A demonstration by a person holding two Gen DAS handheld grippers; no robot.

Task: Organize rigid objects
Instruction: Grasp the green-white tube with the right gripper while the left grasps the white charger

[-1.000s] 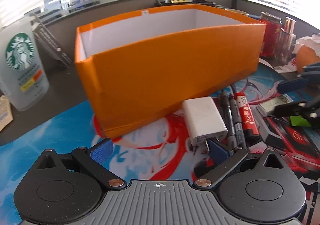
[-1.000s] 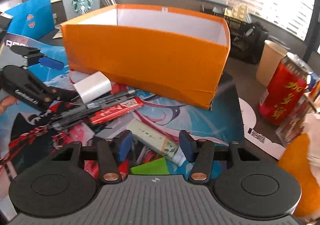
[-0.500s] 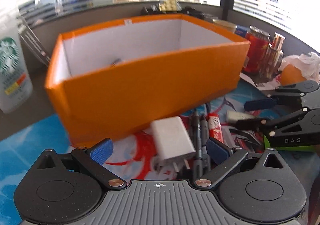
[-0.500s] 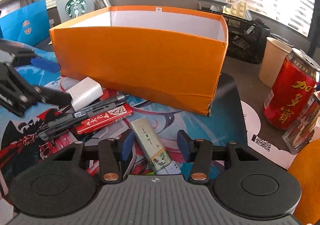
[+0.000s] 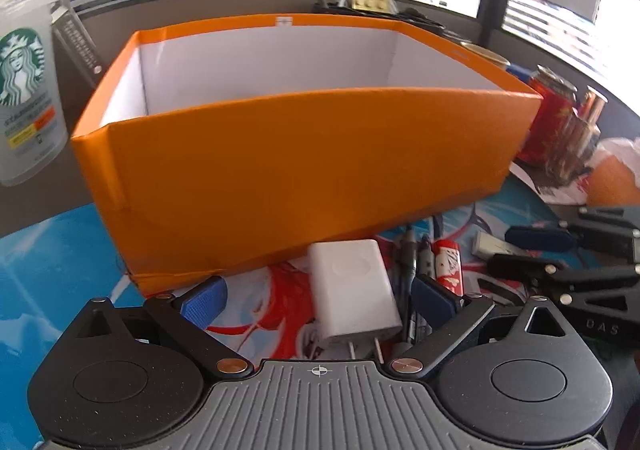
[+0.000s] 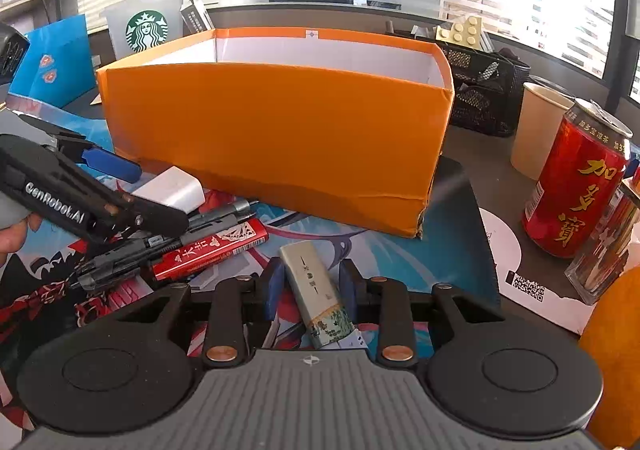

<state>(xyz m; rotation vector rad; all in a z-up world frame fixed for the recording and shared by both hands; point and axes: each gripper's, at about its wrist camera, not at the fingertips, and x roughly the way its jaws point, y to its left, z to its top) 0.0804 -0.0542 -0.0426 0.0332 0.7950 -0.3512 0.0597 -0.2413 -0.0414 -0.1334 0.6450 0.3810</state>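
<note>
An open orange box [image 5: 304, 153] with a white inside stands on the printed desk mat; it also shows in the right wrist view [image 6: 276, 137]. A white plug charger [image 5: 354, 290] lies in front of it, between the wide-open jaws of my left gripper [image 5: 318, 300]. My right gripper [image 6: 310, 284] is shut on a small cream and green box [image 6: 316, 296], its pads against both sides. Black pens [image 6: 160, 242] and a red marker [image 6: 212, 250] lie beside the charger [image 6: 170, 187].
A Starbucks cup [image 5: 28, 105] stands left of the box. A red drink can [image 6: 576, 185], a paper cup [image 6: 538, 129], a black mesh organiser [image 6: 480, 89] and an orange object [image 6: 612, 350] crowd the right. A blue folder [image 6: 52, 61] is at far left.
My left gripper moved in so the charger lies between its jaws. My right gripper closed its jaws onto the cream and green box.
</note>
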